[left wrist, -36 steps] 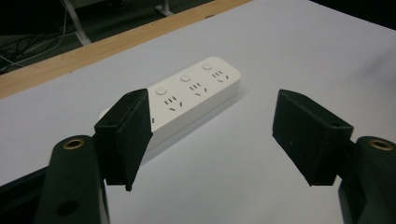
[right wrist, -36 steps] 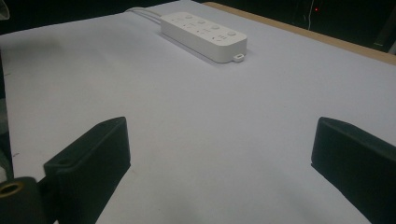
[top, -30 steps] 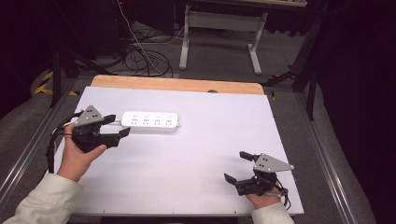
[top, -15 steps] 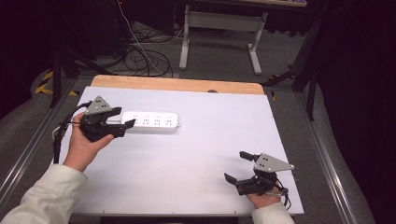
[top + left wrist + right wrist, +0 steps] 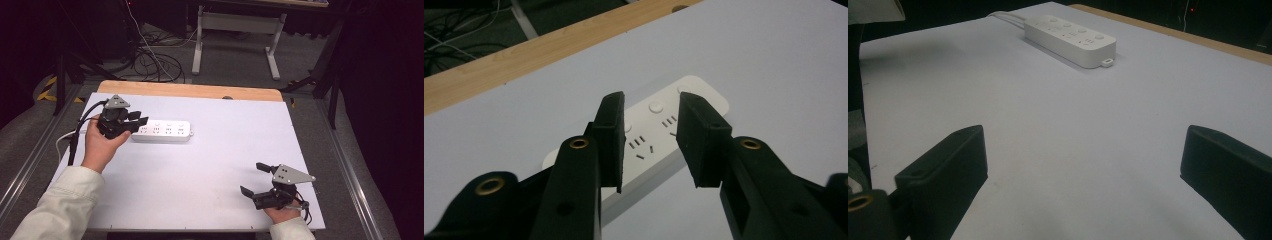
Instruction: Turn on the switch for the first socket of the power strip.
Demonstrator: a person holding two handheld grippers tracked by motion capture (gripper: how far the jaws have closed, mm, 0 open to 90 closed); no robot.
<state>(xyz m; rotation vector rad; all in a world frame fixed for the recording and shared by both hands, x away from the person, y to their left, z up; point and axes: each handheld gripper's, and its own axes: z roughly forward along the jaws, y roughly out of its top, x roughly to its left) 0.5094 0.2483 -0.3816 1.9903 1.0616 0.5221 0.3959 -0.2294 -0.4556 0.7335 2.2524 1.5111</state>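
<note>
**Left gripper closing in on the power strip's cable end**

The broad white table top [image 5: 200, 175] with a pale wooden strip along its far edge carries one object — a long white plastic power strip [image 5: 162, 131] with rounded ends and a row of sockets and round buttons, lying flat in the upper left of the high view. Its long axis runs left to right across that frame, parallel to the wooden edge. Its white cable leaves at the left end, and a small hanging tab sticks out at the free right end.

The step in hand looks like the approach to a grasp. The left gripper [image 5: 140, 121], black with a grey three-cornered plate, sits over the strip's left end. Its jaws have just been closing, and in the left gripper view they stand part-way apart above the sockets — the pads do not yet press on the strip. The next move likely calls for lowering the jaws astride the strip's narrow width before squeezing.

The right gripper [image 5: 253, 179] rests at the lower right, jaws wide apart with nothing between them, well apart from the strip.
</note>
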